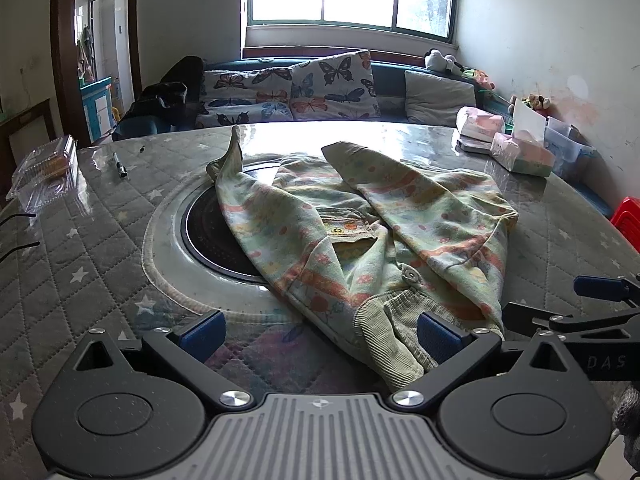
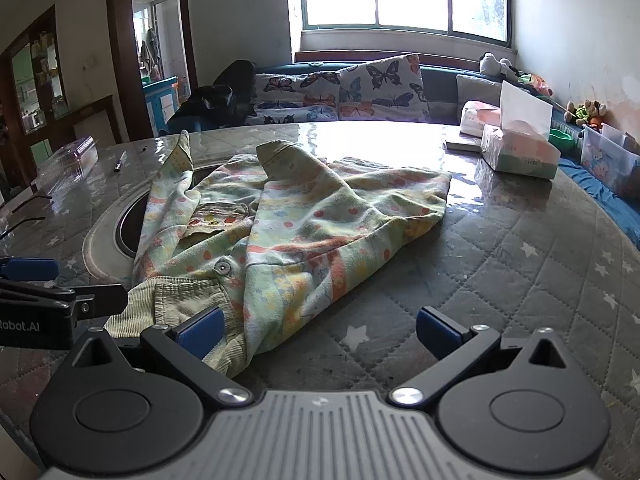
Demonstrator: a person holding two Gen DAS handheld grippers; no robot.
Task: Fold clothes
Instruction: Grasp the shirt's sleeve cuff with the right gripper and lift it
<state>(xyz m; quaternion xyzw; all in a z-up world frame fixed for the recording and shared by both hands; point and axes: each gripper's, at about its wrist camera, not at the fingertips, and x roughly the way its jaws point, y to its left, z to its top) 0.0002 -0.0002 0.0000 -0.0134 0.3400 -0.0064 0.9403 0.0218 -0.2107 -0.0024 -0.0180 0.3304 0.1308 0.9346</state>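
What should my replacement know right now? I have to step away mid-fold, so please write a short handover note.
Left hand-held gripper: open, holding nothing, low over the near edge of the jacket's ribbed hem.
Right hand-held gripper: open, holding nothing, beside the hem's right corner above bare table cover.
Jacket: flowery, light green, lying rumpled across the table, partly over the round black inset. One sleeve sticks up on the far left; the other sleeve is laid across the front.
Done: no neat fold visible yet.
Left: flatten the jacket, tuck the sleeves in, fold the body.
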